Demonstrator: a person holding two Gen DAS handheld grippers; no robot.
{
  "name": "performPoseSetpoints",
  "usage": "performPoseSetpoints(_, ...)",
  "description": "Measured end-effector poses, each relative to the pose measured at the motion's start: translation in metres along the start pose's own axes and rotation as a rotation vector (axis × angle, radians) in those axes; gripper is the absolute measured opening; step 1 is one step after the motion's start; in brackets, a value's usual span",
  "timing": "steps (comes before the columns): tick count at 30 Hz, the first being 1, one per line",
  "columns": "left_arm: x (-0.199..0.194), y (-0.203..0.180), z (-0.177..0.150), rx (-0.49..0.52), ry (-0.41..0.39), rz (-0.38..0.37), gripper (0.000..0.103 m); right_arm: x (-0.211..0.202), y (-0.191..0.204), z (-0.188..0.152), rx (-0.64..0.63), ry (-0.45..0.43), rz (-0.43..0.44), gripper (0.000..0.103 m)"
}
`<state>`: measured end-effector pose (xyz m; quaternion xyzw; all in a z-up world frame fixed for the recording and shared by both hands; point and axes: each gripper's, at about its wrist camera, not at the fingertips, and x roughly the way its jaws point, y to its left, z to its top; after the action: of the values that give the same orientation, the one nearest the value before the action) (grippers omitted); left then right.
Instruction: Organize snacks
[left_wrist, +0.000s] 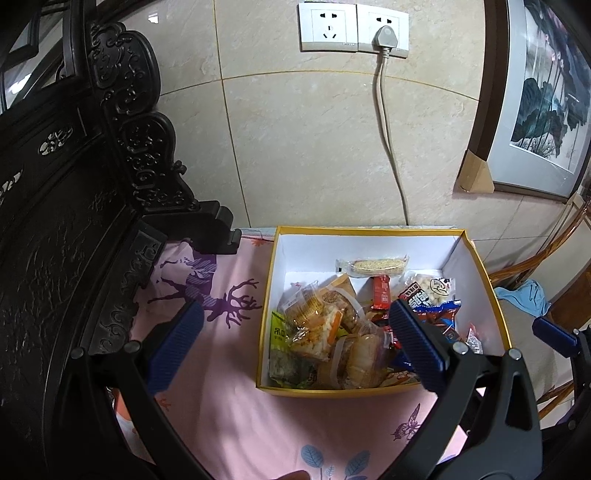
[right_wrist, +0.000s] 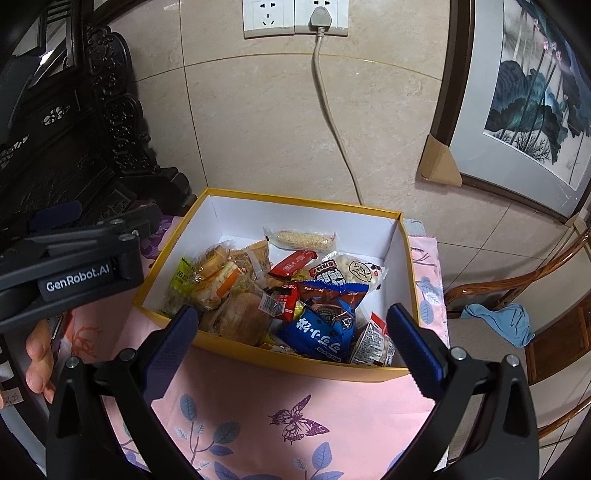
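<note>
Left gripper (left_wrist: 295, 341), black frame with blue ribbed pads: jaws spread wide, nothing between them, held above the near-left part of the box. Right gripper (right_wrist: 291, 341), same make: jaws equally wide, empty, held over the near wall of the box. Yellow-rimmed, white-lined cardboard box (right_wrist: 400, 236), open-topped, on a pink cloth printed with butterflies and leaves (right_wrist: 295, 402). Contents: assorted wrapped snacks heaped toward the near side, among them a blue foil bag (right_wrist: 321, 325), a red wrapped bar (right_wrist: 291, 263), a clear-wrapped sesame bar (right_wrist: 301, 240) lying apart near the far wall, and a green packet (left_wrist: 279, 338); none shows on the cloth. The scene fits both snacks gathered in and a heap awaiting sorting. Any pick goes best on a top-lying packet, pinched by its crimped edge. The left view alone shows a purple deer print on the cloth; the right view alone shows fingers (right_wrist: 37, 354) on the left handle.
</note>
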<state>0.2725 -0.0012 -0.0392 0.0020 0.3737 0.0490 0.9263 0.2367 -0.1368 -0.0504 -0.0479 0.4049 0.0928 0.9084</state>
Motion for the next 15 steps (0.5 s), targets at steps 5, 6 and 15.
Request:
performPoseSetpoints(5,-0.0012,-0.0005,0.0004,0.0,-0.002,-0.01,0.101,0.0001,0.0004,-0.0003,-0.001,-0.001,0.0,0.102)
performPoseSetpoints(6,-0.0016,0.0,0.0005,-0.007,-0.002,-0.024,0.101,0.0,0.0005,-0.0003,-0.002,-0.001,0.0,0.102)
performPoseSetpoints(15,-0.0042,0.0049,-0.0011,-0.037,-0.033,-0.02,0.101,-0.0005,0.0008,-0.0006,0.001,-0.001,0.001,0.102)
